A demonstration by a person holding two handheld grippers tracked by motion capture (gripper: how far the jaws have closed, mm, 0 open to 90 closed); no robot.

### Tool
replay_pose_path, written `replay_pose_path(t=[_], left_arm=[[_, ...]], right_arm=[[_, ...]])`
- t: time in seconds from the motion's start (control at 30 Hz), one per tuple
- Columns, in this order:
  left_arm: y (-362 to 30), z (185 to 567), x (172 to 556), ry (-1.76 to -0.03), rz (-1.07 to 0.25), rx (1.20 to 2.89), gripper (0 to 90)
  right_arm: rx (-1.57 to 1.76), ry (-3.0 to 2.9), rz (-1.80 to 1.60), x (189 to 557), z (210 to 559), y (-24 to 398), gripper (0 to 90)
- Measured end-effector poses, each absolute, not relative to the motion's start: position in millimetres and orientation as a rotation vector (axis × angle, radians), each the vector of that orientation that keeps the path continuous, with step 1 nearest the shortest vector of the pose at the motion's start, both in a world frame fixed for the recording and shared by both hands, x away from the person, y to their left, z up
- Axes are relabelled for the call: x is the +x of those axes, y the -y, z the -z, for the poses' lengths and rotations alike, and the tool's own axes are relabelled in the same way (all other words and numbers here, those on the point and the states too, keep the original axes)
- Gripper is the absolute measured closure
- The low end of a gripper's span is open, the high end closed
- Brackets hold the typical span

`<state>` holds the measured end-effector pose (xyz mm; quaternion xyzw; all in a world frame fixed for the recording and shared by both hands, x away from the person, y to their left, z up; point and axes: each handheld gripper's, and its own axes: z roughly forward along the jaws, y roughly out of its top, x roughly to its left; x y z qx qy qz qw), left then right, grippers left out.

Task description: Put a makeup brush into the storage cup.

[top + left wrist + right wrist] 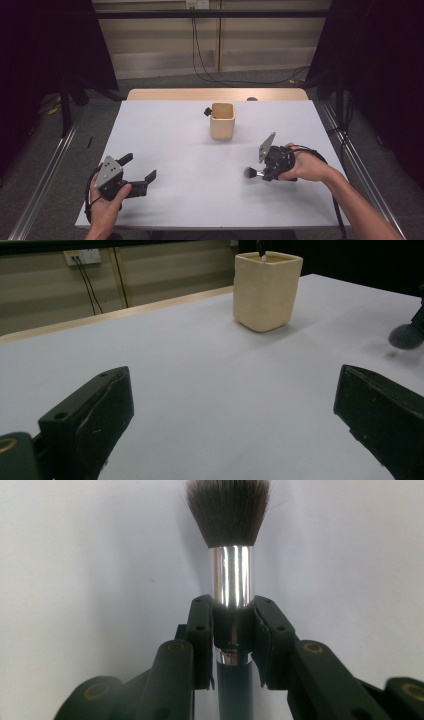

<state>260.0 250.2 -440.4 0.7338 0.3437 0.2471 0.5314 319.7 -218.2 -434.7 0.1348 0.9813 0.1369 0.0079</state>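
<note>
At the lower right of the high view, the right claw (261, 173) is clamped on a makeup brush (251, 173), its jaws pressed against the brush on both sides. The right gripper view shows the grip up close: the two black jaws meet the brush (231, 575) just below its shiny silver collar, with the dark handle running down between them and the dark, grey-tipped bristles fanning out at the top centre of the frame. In the high view the bristle end points toward the left of the frame, low over the white table (185, 145).

At the lower left of the high view, the left claw (139, 169) sits with its jaws wide apart and nothing between them. The left gripper view confirms it, with one black jaw at the lower left corner, the other at the lower right, and bare table (210, 390) between.

A cream square cup (222, 120) stands upright at the upper centre of the table, well apart from both claws; it appears at the top of the left gripper view (266, 290).

No brand, label or legible writing can be made out on the brush, the cup or the claws.
</note>
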Motion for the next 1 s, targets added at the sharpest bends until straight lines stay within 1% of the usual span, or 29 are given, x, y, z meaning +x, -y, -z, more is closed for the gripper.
replay_pose_path(t=[0.23, 0.47, 0.77, 1.0], left_arm=[[-249.5, 440.5, 260.3, -0.817, -0.589, 1.753, 2.4], [-249.4, 440.1, 259.5, -0.814, -0.588, 1.753, 2.4], [-248.7, 439.8, 259.2, -0.807, -0.580, 1.748, 2.3], [-249.6, 439.8, 259.3, -0.812, -0.573, 1.741, 2.3]], right_arm=[[0.551, -2.977, -0.607, 321.5, 423.8, 228.4, 72.5], [0.692, -2.863, -0.828, 321.0, 419.1, 236.6, 72.4], [0.887, -2.668, -1.019, 323.3, 417.7, 244.3, 72.4], [0.892, -2.520, -1.184, 321.7, 416.2, 247.8, 72.4]])
